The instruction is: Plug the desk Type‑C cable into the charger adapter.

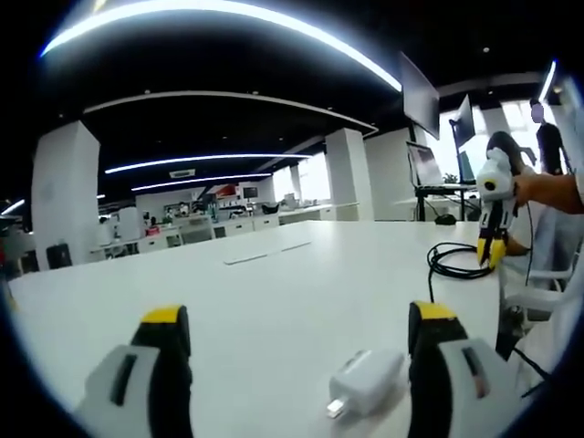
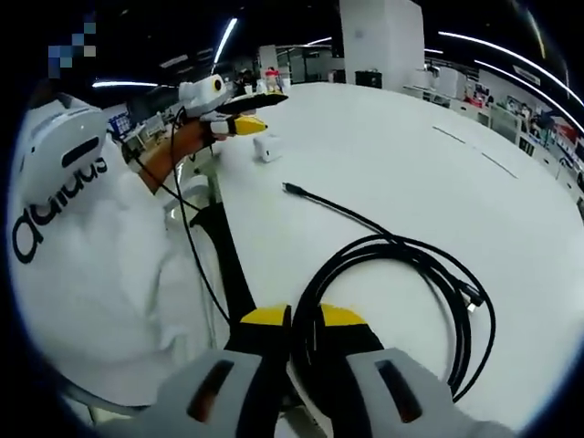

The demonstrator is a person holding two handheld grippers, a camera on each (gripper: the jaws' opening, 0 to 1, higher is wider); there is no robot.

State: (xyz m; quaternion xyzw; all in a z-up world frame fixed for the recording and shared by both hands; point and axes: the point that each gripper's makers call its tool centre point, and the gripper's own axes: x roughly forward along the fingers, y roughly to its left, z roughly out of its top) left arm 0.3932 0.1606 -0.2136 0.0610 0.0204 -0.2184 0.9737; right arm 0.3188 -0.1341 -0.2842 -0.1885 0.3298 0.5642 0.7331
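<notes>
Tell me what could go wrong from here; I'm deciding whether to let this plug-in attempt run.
1. The black cable lies in loose coils at the table edge; pulling its plug end may drag the whole coil or snag it.
2. The white charger adapter lies loose between the left gripper's open jaws, so it may slide when pinched.
3. The right gripper looks nearly closed beside the coil, not clearly gripping it.

- In the left gripper view, the charger adapter point(image 1: 367, 381) at the bottom has its plug end blurred.
- In the right gripper view, the cable point(image 2: 401, 265) coil's near loop is hidden behind the right hand-held gripper point(image 2: 306, 319) at lower centre.
- Objects on the far desks at the top are too small to tell.
</notes>
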